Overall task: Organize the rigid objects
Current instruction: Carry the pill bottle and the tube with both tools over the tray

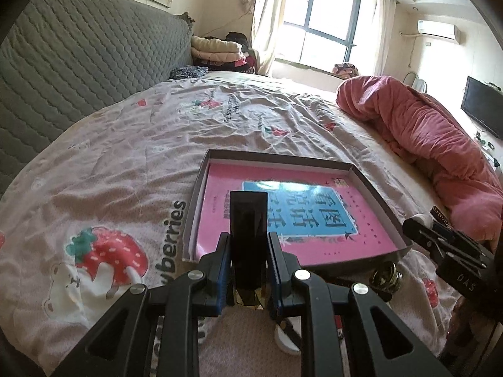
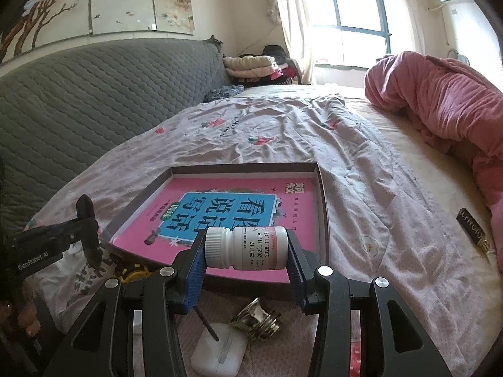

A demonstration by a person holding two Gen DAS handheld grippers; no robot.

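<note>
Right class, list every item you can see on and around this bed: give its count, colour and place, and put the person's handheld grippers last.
shallow box: one, grey-brown, on the bedsheet
book: one, pink and blue, inside the box
pill bottle: one, white, held sideways
black case: one, glossy, held upright
earbud case: one, white, near edge
metal fitting: one, silvery, beside the earbud case
dark bar: one, black-gold, by pink duvet
left gripper: shut on black case
right gripper: shut on pill bottle
</note>
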